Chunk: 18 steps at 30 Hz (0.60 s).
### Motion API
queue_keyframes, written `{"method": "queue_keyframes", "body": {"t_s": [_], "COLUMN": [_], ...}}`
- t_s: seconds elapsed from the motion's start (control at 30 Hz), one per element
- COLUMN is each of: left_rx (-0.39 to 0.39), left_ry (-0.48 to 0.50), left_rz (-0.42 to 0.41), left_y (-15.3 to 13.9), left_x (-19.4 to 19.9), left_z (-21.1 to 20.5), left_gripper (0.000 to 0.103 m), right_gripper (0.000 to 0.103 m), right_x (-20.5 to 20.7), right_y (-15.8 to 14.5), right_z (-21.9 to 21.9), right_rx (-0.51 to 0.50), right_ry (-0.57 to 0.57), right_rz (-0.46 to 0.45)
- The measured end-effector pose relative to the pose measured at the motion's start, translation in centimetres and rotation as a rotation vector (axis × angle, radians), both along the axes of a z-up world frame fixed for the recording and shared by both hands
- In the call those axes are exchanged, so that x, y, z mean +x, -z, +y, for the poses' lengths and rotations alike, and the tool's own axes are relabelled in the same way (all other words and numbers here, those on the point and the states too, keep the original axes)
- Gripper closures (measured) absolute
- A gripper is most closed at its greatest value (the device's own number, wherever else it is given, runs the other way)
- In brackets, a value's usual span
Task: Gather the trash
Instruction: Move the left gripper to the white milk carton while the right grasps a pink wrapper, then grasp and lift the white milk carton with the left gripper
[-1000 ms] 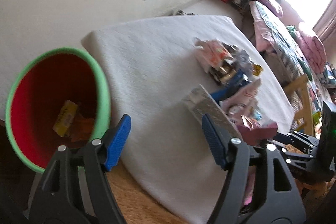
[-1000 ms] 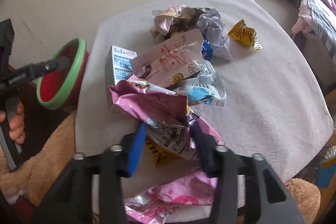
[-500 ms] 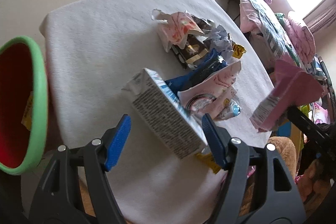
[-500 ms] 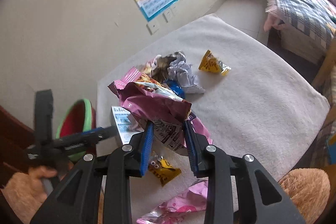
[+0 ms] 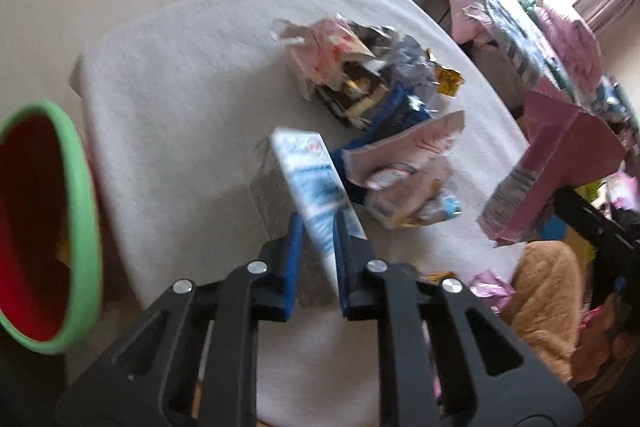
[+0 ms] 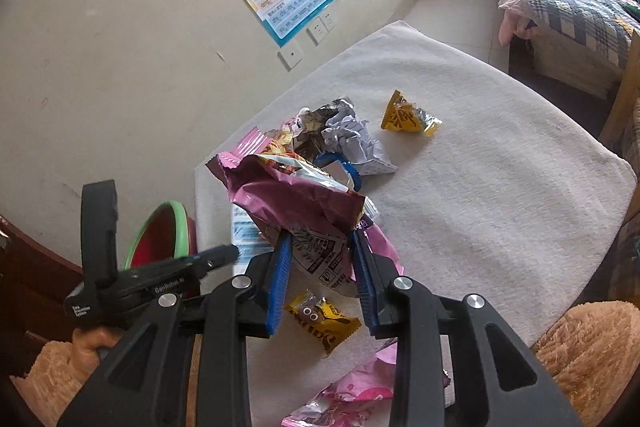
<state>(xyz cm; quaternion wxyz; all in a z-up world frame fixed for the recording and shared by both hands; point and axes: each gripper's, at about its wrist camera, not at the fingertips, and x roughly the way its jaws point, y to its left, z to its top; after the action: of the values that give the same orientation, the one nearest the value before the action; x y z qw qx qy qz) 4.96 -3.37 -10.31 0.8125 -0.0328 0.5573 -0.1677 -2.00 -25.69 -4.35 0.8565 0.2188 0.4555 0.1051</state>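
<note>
1. I am seeing the left gripper (image 5: 316, 247) clamping narrowly on a blue-and-white milk carton (image 5: 310, 175), which is tilting above the worktop (image 5: 180, 75).
2. My right gripper (image 6: 320, 267) is pinching a crumpled maroon snack bag (image 6: 296, 199) by its lower printed end, holding it clear of the cloth.
3. The green-rimmed red bin (image 5: 44, 227) is sitting at the worktop's left edge, near the carton but apart from it.
4. The remaining litter pile (image 5: 360, 83) is lying mid-worktop: pink wrappers, a blue packet, crumpled paper.
5. A yellow triangular wrapper (image 6: 408, 117) is lying alone beside the pile; another yellow wrapper (image 6: 324, 323) is lying under my right gripper, with a pink packet (image 6: 348, 399) nearer the edge.
</note>
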Motion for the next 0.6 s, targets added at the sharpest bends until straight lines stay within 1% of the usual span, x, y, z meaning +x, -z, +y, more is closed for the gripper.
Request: {"method": "queue_keyframes", "body": {"t_s": [0.03,0.1,0.13,0.17,0.27,0.33,0.5,0.6], "left_rx": [0.005,-0.012,-0.018,-0.028,-0.019,-0.001,0.075,0.108], "left_ry": [-0.003,-0.022,-0.038,-0.065,-0.092,-0.096,-0.078,-0.063], "left_rz": [0.002,0.021,0.026,0.027,0.039,0.042,0.056,0.057], "left_y": [0.1,0.5,0.6,0.8,1.4,1.8,3.2,4.0], "left_x": [0.2,0.5,0.5,0.5,0.5,0.6,1.0,1.2], "left_z": [0.1,0.5,0.7,0.9,1.0,0.8,-0.2,-0.8], "left_gripper": [0.084,0.064,0.047,0.041,0.035,0.034,0.033,0.033], "right_gripper": [0.073,0.073,0.073,0.073,0.072,0.072,0.072,0.072], "right_x": [0.0,0.1,0.1,0.2,0.1,0.1,0.3,0.5], "right_y": [0.1,0.3,0.4,0.4,0.5,0.7,1.5,1.7], "right_z": [0.1,0.2,0.2,0.3,0.2,0.2,0.4,0.6], "right_rx": [0.002,0.006,0.007,0.008,0.011,0.017,0.026,0.022], "right_ry": [-0.001,-0.004,-0.006,-0.005,-0.002,0.001,-0.002,-0.008], "right_rz": [0.002,0.006,0.009,0.010,0.012,0.017,0.042,0.054]}}
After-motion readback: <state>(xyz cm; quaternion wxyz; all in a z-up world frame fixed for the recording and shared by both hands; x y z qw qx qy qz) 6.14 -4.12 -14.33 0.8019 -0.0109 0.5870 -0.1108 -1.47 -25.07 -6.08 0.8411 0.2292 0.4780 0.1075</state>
